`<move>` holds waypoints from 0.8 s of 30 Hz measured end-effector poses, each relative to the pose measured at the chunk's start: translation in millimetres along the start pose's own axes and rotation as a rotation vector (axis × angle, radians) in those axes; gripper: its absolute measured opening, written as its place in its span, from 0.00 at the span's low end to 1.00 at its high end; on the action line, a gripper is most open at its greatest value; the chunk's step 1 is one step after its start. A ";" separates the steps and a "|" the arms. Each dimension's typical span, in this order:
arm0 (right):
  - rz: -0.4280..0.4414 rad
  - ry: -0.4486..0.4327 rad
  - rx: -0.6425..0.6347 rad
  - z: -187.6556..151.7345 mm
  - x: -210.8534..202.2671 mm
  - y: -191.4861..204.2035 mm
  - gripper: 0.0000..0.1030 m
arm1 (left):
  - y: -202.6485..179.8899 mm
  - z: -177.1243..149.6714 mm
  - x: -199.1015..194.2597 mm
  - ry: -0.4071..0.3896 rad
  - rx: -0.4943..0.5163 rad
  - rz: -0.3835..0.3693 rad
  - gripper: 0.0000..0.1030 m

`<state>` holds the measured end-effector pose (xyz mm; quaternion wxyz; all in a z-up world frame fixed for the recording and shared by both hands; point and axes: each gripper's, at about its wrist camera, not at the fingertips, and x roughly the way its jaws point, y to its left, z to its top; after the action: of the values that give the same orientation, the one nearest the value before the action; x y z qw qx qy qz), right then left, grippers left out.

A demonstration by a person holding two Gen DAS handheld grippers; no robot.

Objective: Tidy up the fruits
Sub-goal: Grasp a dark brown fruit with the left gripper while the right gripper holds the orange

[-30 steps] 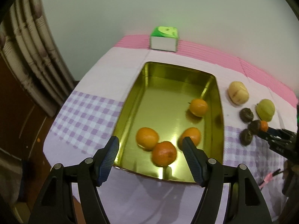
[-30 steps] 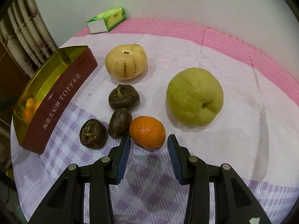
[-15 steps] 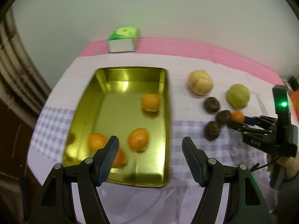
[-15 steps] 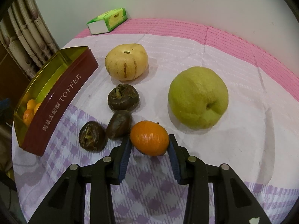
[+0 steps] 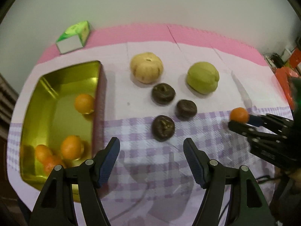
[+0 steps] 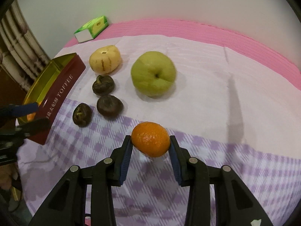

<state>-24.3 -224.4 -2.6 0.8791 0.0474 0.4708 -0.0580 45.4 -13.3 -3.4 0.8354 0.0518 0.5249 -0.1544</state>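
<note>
My right gripper (image 6: 150,141) is shut on an orange (image 6: 150,139) and holds it just above the checked cloth; from the left wrist this orange (image 5: 239,114) shows at the right. My left gripper (image 5: 151,148) is open and empty over the cloth, just short of the nearest of three dark wrinkled fruits (image 5: 163,125). Behind them lie a pale yellow striped melon (image 5: 146,67) and a green fruit (image 5: 203,77). The gold tin (image 5: 56,86) at the left holds several oranges (image 5: 71,147). Its red side reads TOFFEE (image 6: 62,86).
A green tissue box (image 5: 74,37) sits at the back left on the pink strip. A curtain (image 6: 18,50) hangs beyond the table's left edge. Bags and clutter (image 5: 286,60) stand past the right edge. My left gripper (image 6: 40,114) shows beside the tin.
My left gripper swung right, from above the tin to over the checked cloth near the dark fruits. My right gripper closed on the orange and drew it away from the dark fruits.
</note>
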 end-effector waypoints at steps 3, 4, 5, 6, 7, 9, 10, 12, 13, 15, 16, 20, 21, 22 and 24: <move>0.008 -0.015 0.024 -7.6 -12.0 -5.7 0.35 | -2.5 4.9 12.4 0.023 -0.001 -0.012 0.68; 0.014 -0.019 0.035 -10.2 -14.9 -7.5 0.35 | -2.3 7.2 15.8 0.030 -0.001 -0.016 0.68; 0.018 -0.022 0.041 -11.8 -16.2 -8.5 0.35 | -2.3 8.1 17.0 0.034 -0.002 -0.017 0.68; 0.018 -0.023 0.043 -12.9 -16.7 -9.1 0.35 | -2.4 9.8 20.3 0.040 -0.005 -0.017 0.68; 0.016 -0.023 0.045 -13.6 -16.2 -9.7 0.35 | -3.7 11.7 23.6 0.047 -0.007 -0.019 0.67; 0.018 -0.019 0.050 -14.4 -14.7 -10.7 0.35 | -5.5 13.7 27.6 0.057 -0.012 -0.023 0.66; 0.019 -0.020 0.050 -15.1 -14.4 -11.1 0.35 | -6.1 14.4 30.0 0.062 -0.013 -0.029 0.66; 0.017 -0.019 0.047 -15.6 -13.9 -11.4 0.35 | -6.7 15.5 33.6 0.070 -0.013 -0.032 0.63; 0.016 -0.018 0.050 -15.9 -13.4 -12.4 0.35 | -7.2 16.3 36.5 0.075 -0.010 -0.029 0.62; 0.020 -0.016 0.056 -16.5 -12.4 -15.5 0.35 | -8.1 17.5 41.8 0.085 -0.009 -0.027 0.60; 0.018 -0.015 0.056 -16.8 -11.9 -16.2 0.35 | -8.4 17.7 43.3 0.087 -0.009 -0.027 0.58; 0.017 -0.012 0.057 -15.7 -10.4 -16.7 0.35 | -8.2 21.1 50.0 0.097 -0.015 -0.021 0.52; 0.016 -0.012 0.056 -15.3 -9.8 -16.4 0.35 | -7.9 21.7 51.6 0.100 -0.016 -0.021 0.49; 0.017 -0.012 0.055 -15.2 -9.5 -16.3 0.35 | -7.9 22.5 52.6 0.101 -0.016 -0.023 0.46; 0.017 -0.010 0.053 -15.0 -9.1 -16.1 0.35 | -8.3 23.4 54.9 0.101 -0.015 -0.022 0.45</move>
<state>-44.1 -237.8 -3.7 0.8802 0.0744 0.4644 -0.0630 85.0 -38.2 -41.4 0.8063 0.0475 0.5683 -0.1570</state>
